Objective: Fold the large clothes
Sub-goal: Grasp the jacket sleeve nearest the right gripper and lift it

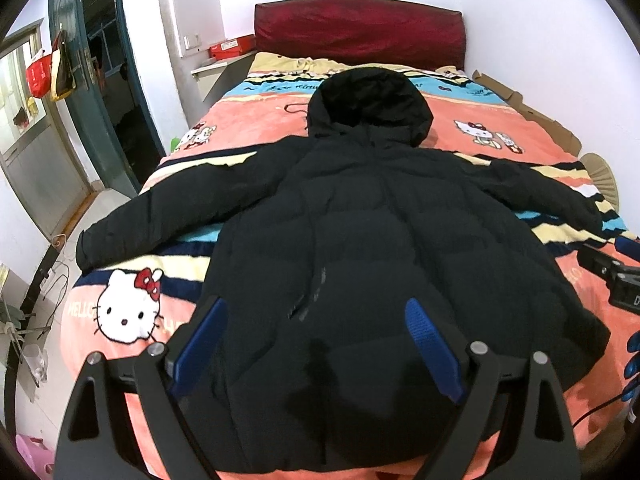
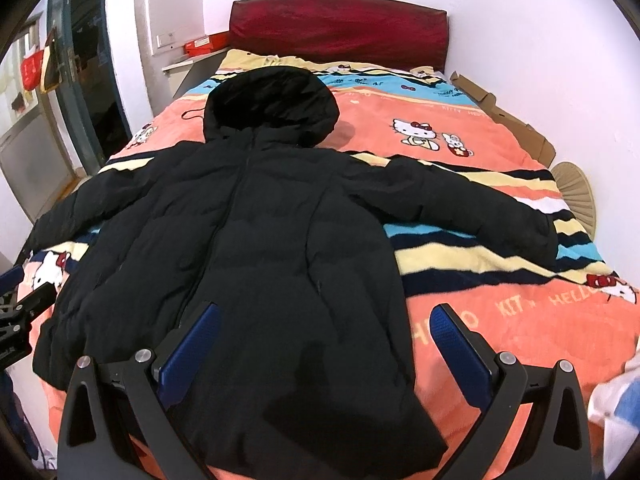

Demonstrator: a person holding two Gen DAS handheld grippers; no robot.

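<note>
A black hooded puffer jacket (image 1: 380,240) lies flat on the bed, hood toward the headboard and both sleeves spread out to the sides. It also shows in the right wrist view (image 2: 248,248). My left gripper (image 1: 316,312) is open and empty, hovering above the jacket's lower hem. My right gripper (image 2: 326,320) is open and empty above the hem's right part. The right gripper's body shows at the right edge of the left wrist view (image 1: 616,280). The left gripper's body shows at the left edge of the right wrist view (image 2: 20,312).
The bed has a pink Hello Kitty blanket (image 1: 248,120) and a dark red headboard (image 1: 360,28). Cardboard (image 1: 532,112) and a straw fan (image 1: 604,172) lie along the right wall. A doorway (image 1: 108,80) and floor clutter are on the left. Light cloth (image 2: 616,400) lies at the right.
</note>
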